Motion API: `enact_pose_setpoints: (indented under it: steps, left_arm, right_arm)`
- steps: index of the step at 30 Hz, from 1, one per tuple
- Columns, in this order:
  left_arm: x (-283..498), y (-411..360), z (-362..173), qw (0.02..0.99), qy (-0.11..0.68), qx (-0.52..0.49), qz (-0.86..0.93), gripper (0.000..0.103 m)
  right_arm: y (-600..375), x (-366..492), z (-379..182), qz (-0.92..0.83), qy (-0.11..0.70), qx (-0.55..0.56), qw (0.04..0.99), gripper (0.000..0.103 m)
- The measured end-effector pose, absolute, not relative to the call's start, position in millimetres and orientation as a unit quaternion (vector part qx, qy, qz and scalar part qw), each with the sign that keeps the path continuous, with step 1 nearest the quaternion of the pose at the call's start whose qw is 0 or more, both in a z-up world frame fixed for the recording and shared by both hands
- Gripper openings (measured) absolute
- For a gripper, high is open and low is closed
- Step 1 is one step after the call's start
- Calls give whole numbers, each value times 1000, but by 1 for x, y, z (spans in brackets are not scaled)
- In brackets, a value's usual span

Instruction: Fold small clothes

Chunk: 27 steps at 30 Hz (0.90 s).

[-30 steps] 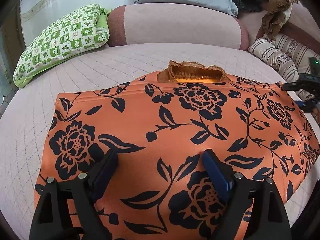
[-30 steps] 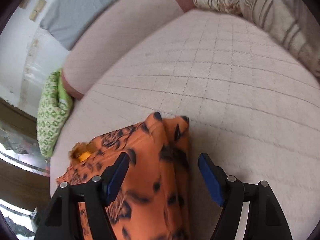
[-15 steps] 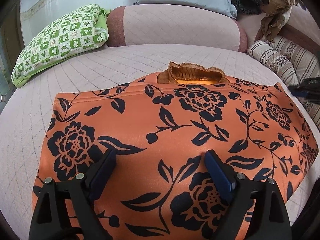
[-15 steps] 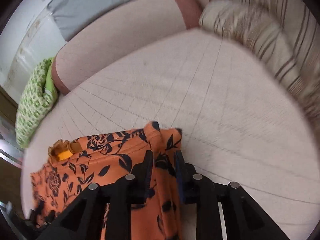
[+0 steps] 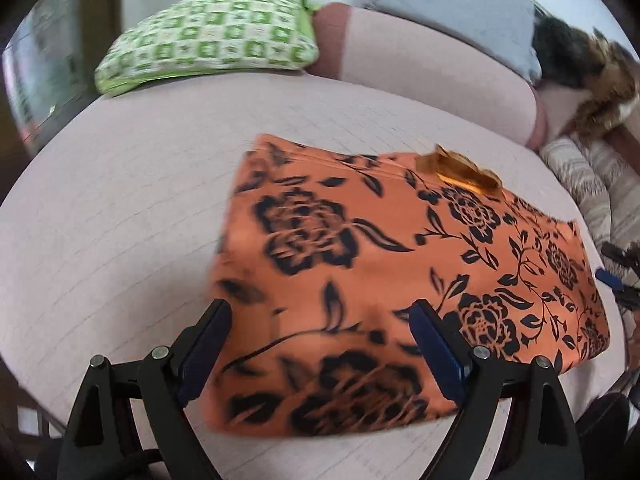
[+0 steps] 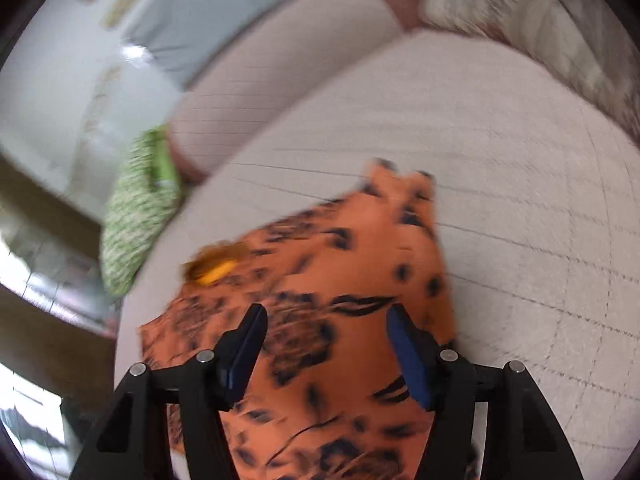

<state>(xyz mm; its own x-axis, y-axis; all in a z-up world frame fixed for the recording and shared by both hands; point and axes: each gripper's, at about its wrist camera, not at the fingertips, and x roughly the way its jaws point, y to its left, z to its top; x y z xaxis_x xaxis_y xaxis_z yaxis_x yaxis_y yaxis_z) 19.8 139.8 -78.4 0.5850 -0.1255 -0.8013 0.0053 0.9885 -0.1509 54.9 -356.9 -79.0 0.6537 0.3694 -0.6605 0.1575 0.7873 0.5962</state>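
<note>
One orange floral garment (image 5: 400,264) lies folded on the bed (image 5: 120,220) | left gripper (image 5: 320,344) fingers spread, now at its left edge | right view: right gripper (image 6: 324,348) fingers reopened over garment, holding nothing

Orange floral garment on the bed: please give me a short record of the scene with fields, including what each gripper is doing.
garment: orange floral garment, folded to a rough rectangle, lying on the quilted bed surface
collar: frilled orange collar sticks out at the far edge
left gripper: left gripper open, over the near edge, holding nothing
right gripper: right gripper open, over the garment, holding nothing
nearby: green checked pillow at the far left
image quality: motion blur in both views
</note>
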Motion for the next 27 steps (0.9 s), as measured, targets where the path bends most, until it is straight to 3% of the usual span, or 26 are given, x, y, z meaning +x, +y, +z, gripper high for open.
enact_pose_setpoints:
  steps: [1, 5, 6, 12, 16, 20, 24, 27]
  left_arm:
    - [15, 144, -77, 890, 451, -67, -28, 90]
    - [21, 150, -105, 864, 502, -33, 5, 90]
    - [22, 156, -112, 856, 516, -42, 7, 90]
    - [8, 162, -82, 885, 462, -51, 20, 89]
    - [13, 174, -105, 853, 515, -66, 45, 86]
    - [-1, 185, -81, 875, 475, -67, 63, 86]
    - [10, 194, -107, 841, 531, -70, 80, 86]
    - [2, 195, -89, 855, 506, -72, 87, 86]
  right_arm:
    - [-353, 49, -78, 67, 408, 316, 854, 75]
    - [-363, 49, -119, 30, 459, 326, 826, 73]
    - [-365, 39, -106, 34, 430, 349, 832, 73]
    - [-341, 11, -75, 87, 396, 340, 849, 76]
    - [-344, 12, -115, 54, 448, 356, 818, 77]
    - [-340, 1, -101, 80, 403, 359, 838, 77]
    - [-337, 4, -109, 82, 413, 364, 831, 77]
    - [-348, -3, -105, 83, 400, 377, 831, 77]
